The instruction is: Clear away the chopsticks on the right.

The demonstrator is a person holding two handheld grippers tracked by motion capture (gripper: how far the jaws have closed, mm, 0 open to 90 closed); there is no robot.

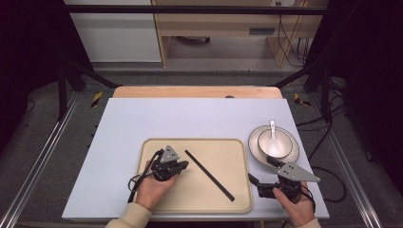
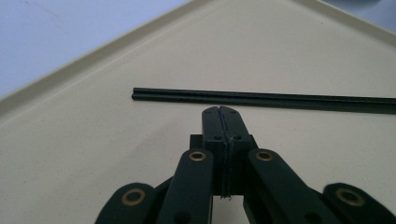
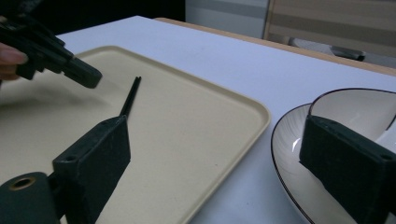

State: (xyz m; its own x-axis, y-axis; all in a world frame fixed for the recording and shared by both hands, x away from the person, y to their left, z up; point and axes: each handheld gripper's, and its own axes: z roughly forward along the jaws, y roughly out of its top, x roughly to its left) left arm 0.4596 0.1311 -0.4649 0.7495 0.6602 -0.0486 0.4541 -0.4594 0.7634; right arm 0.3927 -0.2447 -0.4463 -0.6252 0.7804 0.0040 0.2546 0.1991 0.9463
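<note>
My left gripper point(image 1: 179, 166): jaws clenched, empty, over tray point(image 1: 157, 202), tips just beside chopsticks point(image 2: 261, 99) lying on tray. Right gripper point(image 1: 263, 173): jaws released wide, betw. tray edge & plate point(image 1: 291, 159). Bowl point(image 1: 275, 142) w/ spoon point(image 1: 272, 130) on plate, on bench point(image 1: 190, 116).

table point(image 1: 142, 114): evenly lit from above, surroundings dark
bowl point(image 1: 275, 142): bright glare inside
tray point(image 3: 196, 121): soft shadows – near edge blurred
left gripper point(image 2: 222, 114): sharp – background soft
</note>
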